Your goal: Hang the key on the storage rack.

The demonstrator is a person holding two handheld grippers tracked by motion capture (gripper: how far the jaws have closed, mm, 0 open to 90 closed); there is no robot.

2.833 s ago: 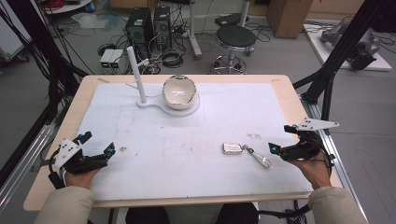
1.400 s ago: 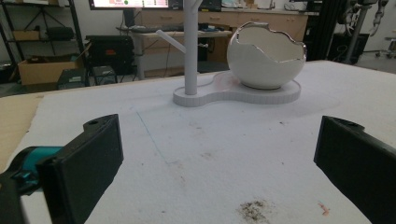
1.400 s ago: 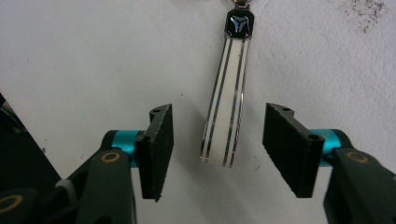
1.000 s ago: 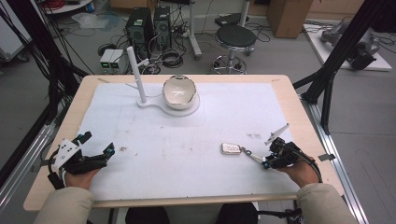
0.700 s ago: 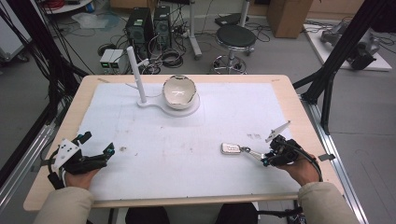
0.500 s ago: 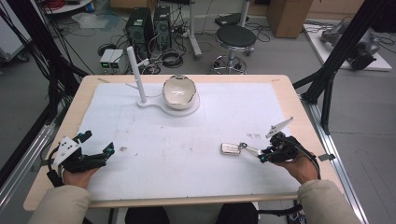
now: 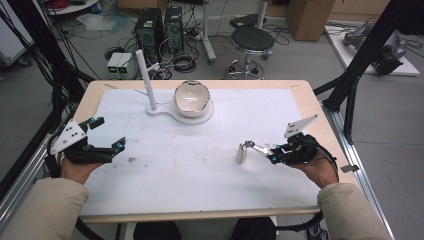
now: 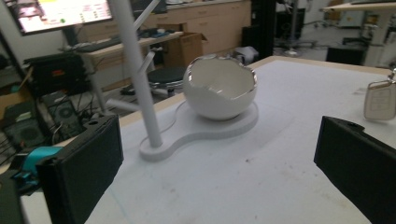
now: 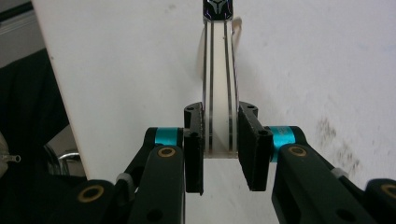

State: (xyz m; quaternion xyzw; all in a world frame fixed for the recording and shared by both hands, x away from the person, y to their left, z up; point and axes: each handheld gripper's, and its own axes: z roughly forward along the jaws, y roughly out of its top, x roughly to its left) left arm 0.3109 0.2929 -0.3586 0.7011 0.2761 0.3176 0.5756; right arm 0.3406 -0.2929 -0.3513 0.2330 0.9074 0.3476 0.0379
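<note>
A pale key fob (image 7: 242, 152) stands tipped up on its edge on the white table cover, right of centre. A flat striped strap (image 9: 218, 93) runs from it into my right gripper (image 7: 271, 152), which is shut on the strap's near end (image 9: 221, 140). In the left gripper view the key fob (image 8: 380, 100) appears upright at the far right. My left gripper (image 7: 109, 132) rests near the left edge, open and empty, with its jaws (image 8: 219, 186) wide apart and aimed at a white egg-shaped bowl (image 8: 219, 91).
The bowl (image 7: 191, 97) sits on a white base (image 7: 170, 114) with a tall branched post (image 7: 144, 80) at the back centre. The wooden table rim (image 7: 312, 107) frames the white cover. A stool (image 7: 253, 37) and computer towers (image 7: 150, 27) stand on the floor beyond.
My right gripper moved left to the keychain and shut on its strap. The key fob went from lying flat to standing on edge. The left gripper stayed put.
</note>
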